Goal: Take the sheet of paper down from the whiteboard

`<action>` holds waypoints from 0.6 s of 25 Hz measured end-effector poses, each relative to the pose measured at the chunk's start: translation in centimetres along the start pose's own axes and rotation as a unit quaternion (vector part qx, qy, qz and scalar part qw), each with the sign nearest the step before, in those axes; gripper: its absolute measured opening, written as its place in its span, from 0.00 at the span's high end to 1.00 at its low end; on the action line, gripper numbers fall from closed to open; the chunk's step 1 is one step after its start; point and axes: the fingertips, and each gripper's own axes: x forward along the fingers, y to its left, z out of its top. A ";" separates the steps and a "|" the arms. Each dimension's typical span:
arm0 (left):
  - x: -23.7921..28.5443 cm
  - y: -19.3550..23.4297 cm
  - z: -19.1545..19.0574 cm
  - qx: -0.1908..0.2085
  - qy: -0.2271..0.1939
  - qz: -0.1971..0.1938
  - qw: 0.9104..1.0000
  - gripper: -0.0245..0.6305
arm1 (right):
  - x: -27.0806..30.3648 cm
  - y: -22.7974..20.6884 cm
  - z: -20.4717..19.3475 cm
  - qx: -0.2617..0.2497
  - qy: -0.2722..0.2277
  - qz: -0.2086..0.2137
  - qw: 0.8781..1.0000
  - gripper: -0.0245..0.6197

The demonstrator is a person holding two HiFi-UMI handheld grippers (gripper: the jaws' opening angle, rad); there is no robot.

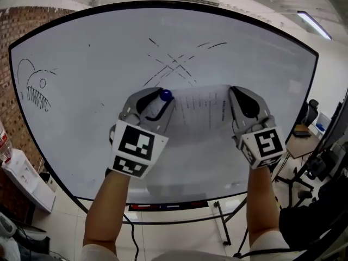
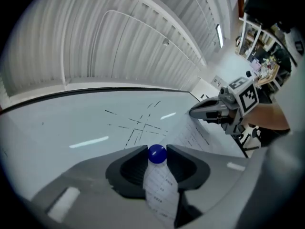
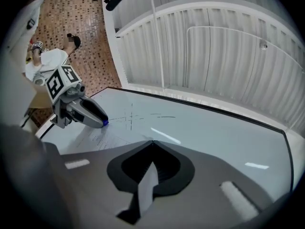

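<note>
A printed sheet of paper [image 1: 198, 109] hangs at the middle of the whiteboard [image 1: 81, 58]. My left gripper [image 1: 163, 98] is at its top left corner, jaws closed round a blue ball magnet [image 1: 165, 95] that sits on the paper. In the left gripper view the magnet [image 2: 157, 154] is pinched between the tips, with the paper [image 2: 162, 190] running under it. My right gripper [image 1: 231, 91] is shut on the sheet's top right corner. In the right gripper view a strip of paper [image 3: 147, 187] shows between the closed jaws.
A fish sketch [image 1: 35, 88] is at the board's left and crossed pen lines [image 1: 174, 64] are above the sheet. A pen tray [image 1: 163, 205] runs along the bottom edge. A white shelf [image 1: 27, 181] stands at lower left, a desk and chair [image 1: 307, 121] at right.
</note>
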 end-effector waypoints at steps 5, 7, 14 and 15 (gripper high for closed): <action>-2.4 -1.9 -3.1 -0.069 0.000 -0.002 0.998 0.76 | -4.9 1.2 -4.0 0.030 0.052 0.016 0.998 0.95; -3.5 -2.8 -5.0 -0.099 0.009 0.003 0.995 0.76 | -6.8 1.9 -5.8 0.049 0.071 0.021 0.996 0.95; -8.0 -6.8 -12.1 -0.192 0.059 0.013 0.979 0.76 | -14.4 5.6 -12.7 0.124 0.150 0.032 0.980 0.95; -8.5 -7.4 -13.0 -0.201 0.067 0.013 0.977 0.76 | -15.5 6.1 -13.7 0.132 0.160 0.032 0.978 0.95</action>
